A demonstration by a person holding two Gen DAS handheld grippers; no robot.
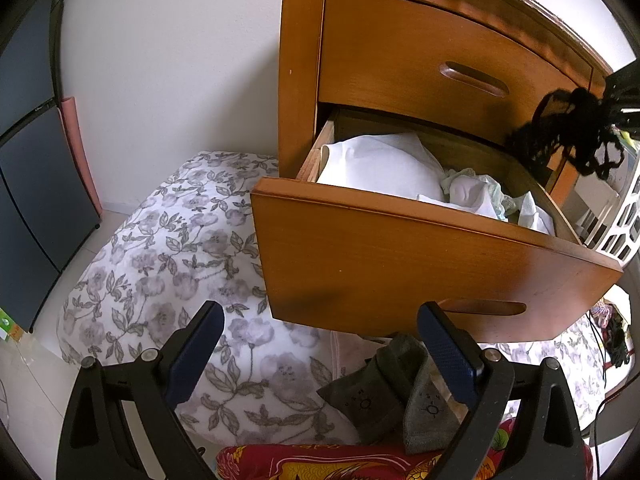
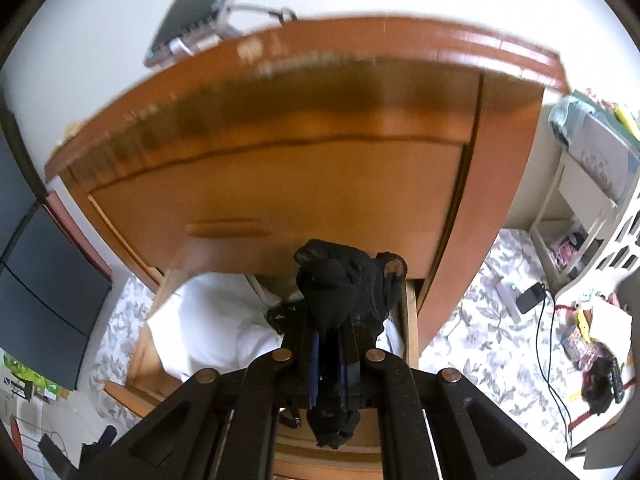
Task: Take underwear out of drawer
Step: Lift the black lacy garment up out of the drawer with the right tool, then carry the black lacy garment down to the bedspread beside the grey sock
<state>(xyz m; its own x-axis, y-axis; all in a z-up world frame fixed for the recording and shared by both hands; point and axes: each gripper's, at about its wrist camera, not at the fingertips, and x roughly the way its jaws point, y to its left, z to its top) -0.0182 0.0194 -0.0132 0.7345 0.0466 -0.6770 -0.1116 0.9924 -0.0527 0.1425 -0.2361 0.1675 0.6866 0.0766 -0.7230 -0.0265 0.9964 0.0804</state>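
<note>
We face a wooden chest of drawers standing beside a floral quilt. Its upper drawer is closed; the lower drawer is pulled well out toward us, and white folded linen fills its left part, with pale crumpled garments to the right of that.

We judge the extraction step nearly done. Our right gripper has its jaws pressed together on black lace underwear, which bunches above the fingertips and hangs below them too. From the left wrist view the same underwear dangles in the air at the far right, above the drawer's right end and apart from the linen inside.

Our left gripper hangs spread and empty near the drawer front, above grey socks on the bedding.

Next we would need to carry the underwear clear of the drawer and find a place to set it down, keeping the trailing lace from snagging the drawer's edge.
</note>
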